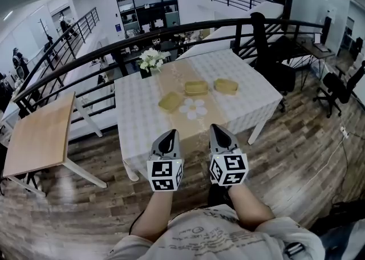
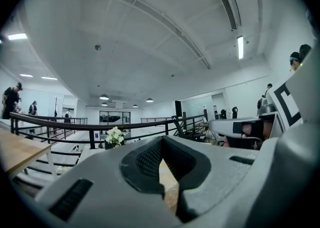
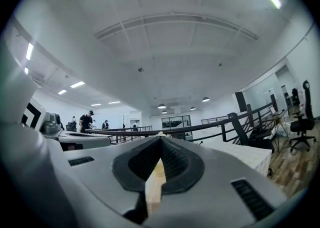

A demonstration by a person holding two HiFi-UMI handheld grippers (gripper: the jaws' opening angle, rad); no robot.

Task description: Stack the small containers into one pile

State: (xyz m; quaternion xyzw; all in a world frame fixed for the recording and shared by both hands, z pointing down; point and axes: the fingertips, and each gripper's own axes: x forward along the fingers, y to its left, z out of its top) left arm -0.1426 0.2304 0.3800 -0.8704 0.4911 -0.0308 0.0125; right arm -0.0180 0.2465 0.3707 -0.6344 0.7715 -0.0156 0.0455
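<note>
Three small yellow containers lie apart on the white-clothed table point(image 1: 251, 90): one at the left point(image 1: 170, 101), one in the middle point(image 1: 196, 88), one at the right point(image 1: 226, 86). My left gripper point(image 1: 169, 134) and right gripper point(image 1: 219, 129) hover side by side short of the table's near edge, well back from the containers. Both are shut with nothing between the jaws. In the left gripper view the left gripper point(image 2: 161, 141) has its jaws meeting at the tip. The right gripper point(image 3: 161, 141) looks the same in its own view. Neither gripper view shows the containers clearly.
A white flower-shaped mat point(image 1: 194, 108) lies on the tan runner near the containers. A vase of white flowers point(image 1: 150, 59) stands at the table's far edge. A wooden table point(image 1: 43, 133) is at the left, a black railing point(image 1: 114, 53) behind, an office chair point(image 1: 336, 85) at the right.
</note>
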